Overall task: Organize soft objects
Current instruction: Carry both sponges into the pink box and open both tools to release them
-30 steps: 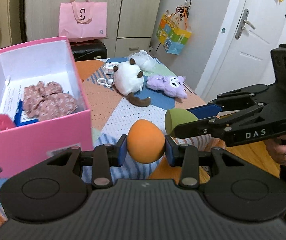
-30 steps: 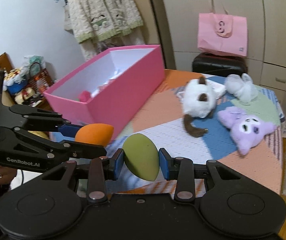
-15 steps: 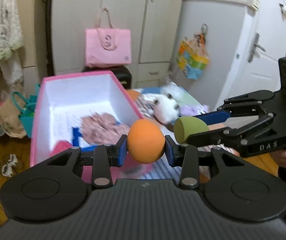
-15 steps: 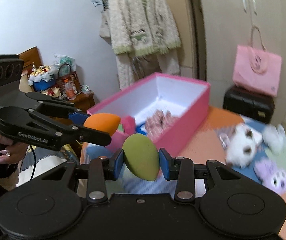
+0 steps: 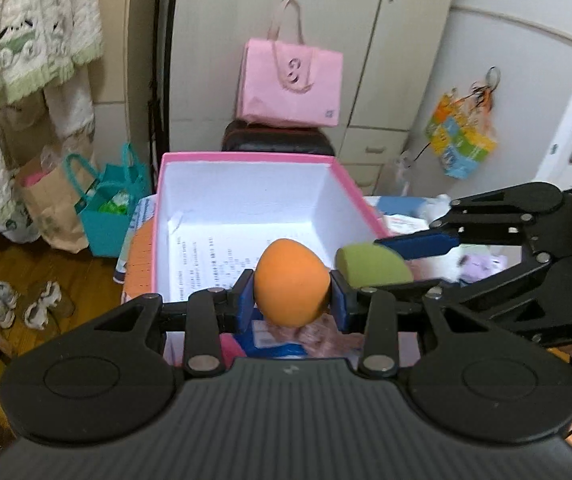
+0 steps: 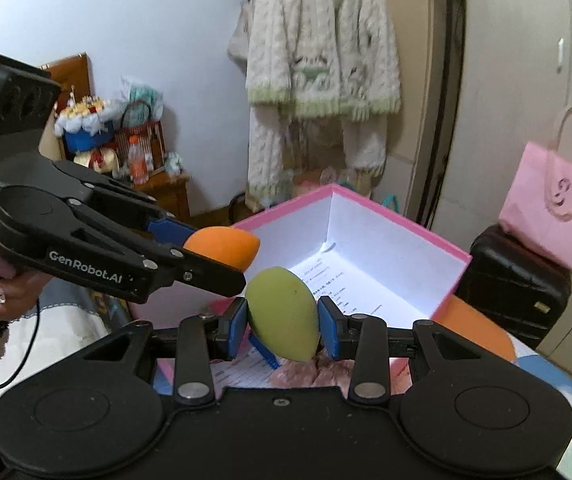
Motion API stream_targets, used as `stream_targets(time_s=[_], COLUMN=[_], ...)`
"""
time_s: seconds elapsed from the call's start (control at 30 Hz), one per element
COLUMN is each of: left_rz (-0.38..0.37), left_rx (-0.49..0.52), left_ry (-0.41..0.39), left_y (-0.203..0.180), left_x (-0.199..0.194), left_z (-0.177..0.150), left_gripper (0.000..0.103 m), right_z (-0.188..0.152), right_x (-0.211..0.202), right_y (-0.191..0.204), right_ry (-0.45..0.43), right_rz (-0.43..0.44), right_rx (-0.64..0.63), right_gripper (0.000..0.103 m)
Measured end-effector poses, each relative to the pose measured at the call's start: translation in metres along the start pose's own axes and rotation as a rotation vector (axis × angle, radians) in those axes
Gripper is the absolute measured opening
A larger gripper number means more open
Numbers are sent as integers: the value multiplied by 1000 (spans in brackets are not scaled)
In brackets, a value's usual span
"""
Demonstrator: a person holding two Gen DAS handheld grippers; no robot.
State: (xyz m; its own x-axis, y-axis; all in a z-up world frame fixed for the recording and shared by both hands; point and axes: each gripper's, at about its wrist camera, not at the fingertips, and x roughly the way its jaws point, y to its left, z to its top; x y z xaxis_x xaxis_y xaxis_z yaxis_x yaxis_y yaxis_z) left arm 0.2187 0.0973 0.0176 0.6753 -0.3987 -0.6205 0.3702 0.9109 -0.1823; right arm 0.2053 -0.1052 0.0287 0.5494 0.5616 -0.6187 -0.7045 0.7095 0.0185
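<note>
My left gripper (image 5: pixel 292 300) is shut on an orange egg-shaped sponge (image 5: pixel 290 282) and holds it above the open pink box (image 5: pixel 245 158). My right gripper (image 6: pixel 282 322) is shut on a green egg-shaped sponge (image 6: pixel 282 312), also over the box (image 6: pixel 406 220). The two grippers are side by side; the green sponge (image 5: pixel 370 266) shows right of the orange one, and the orange sponge (image 6: pixel 221 246) shows left in the right wrist view. The box has white walls, a printed sheet on its floor and pink floral cloth (image 6: pixel 306 374) at its near end.
A purple plush (image 5: pixel 482 266) lies on the table right of the box. A pink tote (image 5: pixel 290 84) sits on a black case (image 5: pixel 277 140) behind it. A teal bag (image 5: pixel 109 208) and paper bag stand on the floor at left. Cardigans (image 6: pixel 318 60) hang on the wall.
Both grippers have risen and swung left from over the tabletop to above the pink box, each still holding its sponge. The plush toys have slid out of view to the right.
</note>
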Motion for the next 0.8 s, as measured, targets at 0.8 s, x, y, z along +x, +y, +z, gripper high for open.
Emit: stream_targets(time_s=[0.8], left_rz=[113], left_rx=[62], left_ry=[150], left_y=[16], left_x=[57], left_z=[20], left_gripper=[44], right_z=[16], right_x=[110], right_y=[-30], right_ry=[262], right_rz=[169], right_rx=[36], right_gripper=[49])
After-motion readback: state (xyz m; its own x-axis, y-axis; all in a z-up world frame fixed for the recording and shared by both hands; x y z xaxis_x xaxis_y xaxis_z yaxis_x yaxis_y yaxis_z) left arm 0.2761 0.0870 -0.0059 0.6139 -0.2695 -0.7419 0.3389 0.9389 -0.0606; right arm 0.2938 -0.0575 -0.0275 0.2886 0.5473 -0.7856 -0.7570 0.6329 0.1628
